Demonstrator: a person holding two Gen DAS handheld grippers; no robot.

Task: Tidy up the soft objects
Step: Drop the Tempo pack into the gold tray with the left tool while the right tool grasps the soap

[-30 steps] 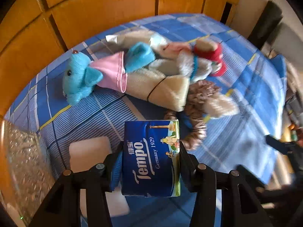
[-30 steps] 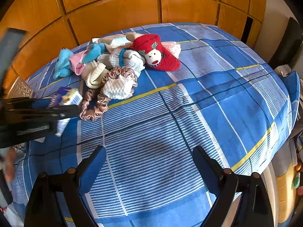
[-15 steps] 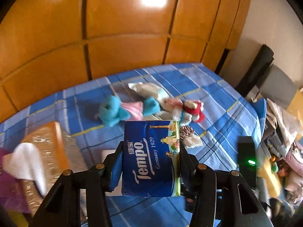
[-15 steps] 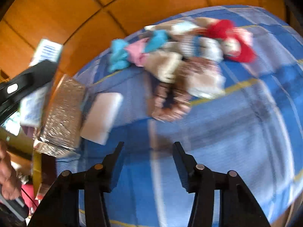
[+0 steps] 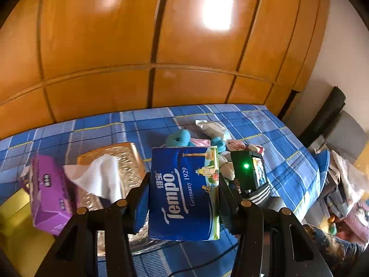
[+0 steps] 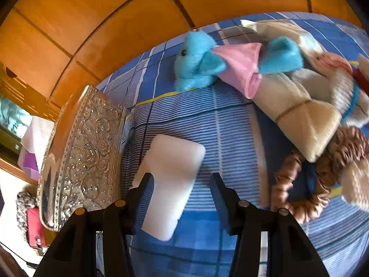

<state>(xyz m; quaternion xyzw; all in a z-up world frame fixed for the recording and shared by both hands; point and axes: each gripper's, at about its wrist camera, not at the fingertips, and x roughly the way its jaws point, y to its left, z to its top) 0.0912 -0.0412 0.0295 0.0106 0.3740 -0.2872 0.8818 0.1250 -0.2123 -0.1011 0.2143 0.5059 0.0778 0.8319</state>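
Left tongs [image 5: 184,194] pinch tissue pack [image 5: 183,194] above bed [image 5: 265,127]; right tongs [image 6: 182,191], partly spread and empty, hover at six o'clock of white pad [image 6: 170,180]. Risk: pack may slip from its light side grip; right tongs may snag bedcover.

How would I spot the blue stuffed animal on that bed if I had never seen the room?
Start at the bed with the blue plaid cover, below the orange wooden panels. A heap of soft things lies along its far side; at the end nearest the silver embossed box lies the blue plush elephant. It alone is bright turquoise and wears a pink dress, unlike its cream and brown neighbours.
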